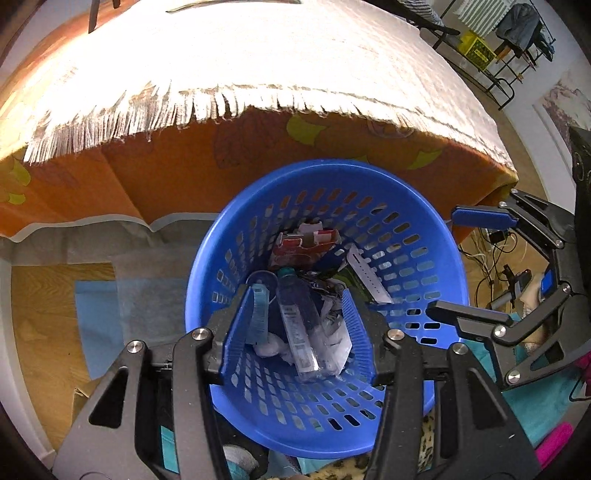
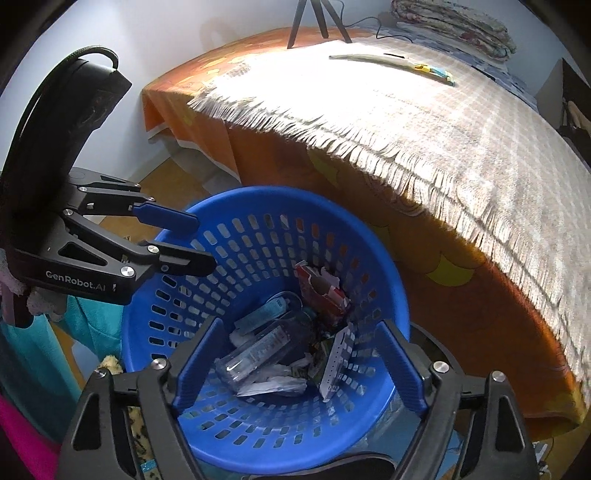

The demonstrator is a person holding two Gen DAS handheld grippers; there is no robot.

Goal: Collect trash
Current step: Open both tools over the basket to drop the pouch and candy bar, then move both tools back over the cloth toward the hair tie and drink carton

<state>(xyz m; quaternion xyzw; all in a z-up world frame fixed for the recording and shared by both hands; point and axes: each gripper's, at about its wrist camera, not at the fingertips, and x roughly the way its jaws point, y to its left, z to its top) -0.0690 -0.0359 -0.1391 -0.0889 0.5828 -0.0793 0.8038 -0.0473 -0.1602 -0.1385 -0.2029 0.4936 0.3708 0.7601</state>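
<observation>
A blue slotted plastic basket (image 1: 421, 236) stands on the floor by the bed; it also shows in the right wrist view (image 2: 258, 236). Inside lie a clear plastic bottle (image 1: 299, 328) (image 2: 258, 350), a red wrapper (image 1: 306, 247) (image 2: 325, 291), white crumpled paper (image 1: 332, 328) (image 2: 273, 384) and a white strip (image 1: 365, 273) (image 2: 334, 365). My left gripper (image 1: 301, 299) is open and empty above the basket; it also shows in the right wrist view (image 2: 207, 243). My right gripper (image 2: 299, 325) is open and empty over the basket; it also shows in the left wrist view (image 1: 439, 262).
A bed with an orange sheet (image 1: 177, 177) and a fringed white blanket (image 1: 258, 66) rises just behind the basket. A flat object (image 2: 391, 62) lies on the blanket. A tripod (image 2: 317, 18) stands at the far end. Wood floor (image 1: 44, 314) lies left; cables (image 1: 491, 254) lie right.
</observation>
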